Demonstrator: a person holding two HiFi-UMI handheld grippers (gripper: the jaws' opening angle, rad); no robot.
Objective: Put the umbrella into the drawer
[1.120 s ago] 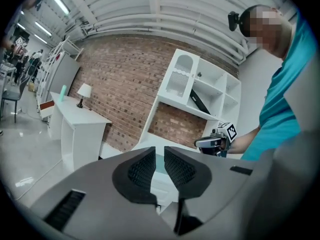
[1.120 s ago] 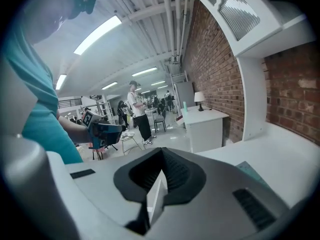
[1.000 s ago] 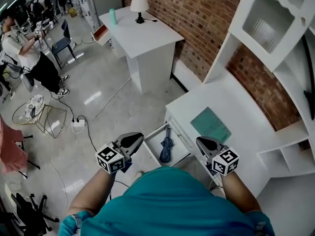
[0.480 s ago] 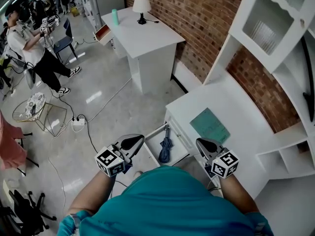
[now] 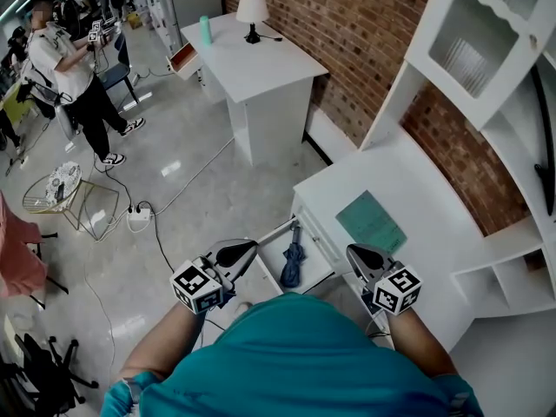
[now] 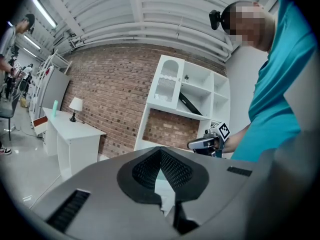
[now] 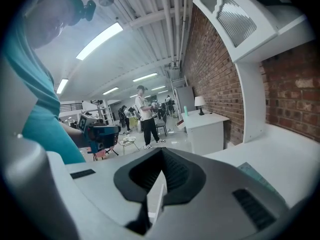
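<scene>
A folded dark blue umbrella lies in the open white drawer of the desk, seen in the head view just ahead of my body. My left gripper hovers at the drawer's left front corner, shut and holding nothing; in its own view the left gripper points level toward the shelf unit. To the right of the drawer, over the desk edge, my right gripper is also shut with nothing held, the right gripper showing its pads together. Neither gripper touches the umbrella.
A green mat lies on the white desk top, under a white shelf unit. Farther off stands a white table with a lamp and a teal bottle. A person, a wire side table and a power strip are on the floor to the left.
My left gripper has drifted slightly right and up beside the drawer. The umbrella and my right gripper have not moved. The person in the background has stepped to the right.
</scene>
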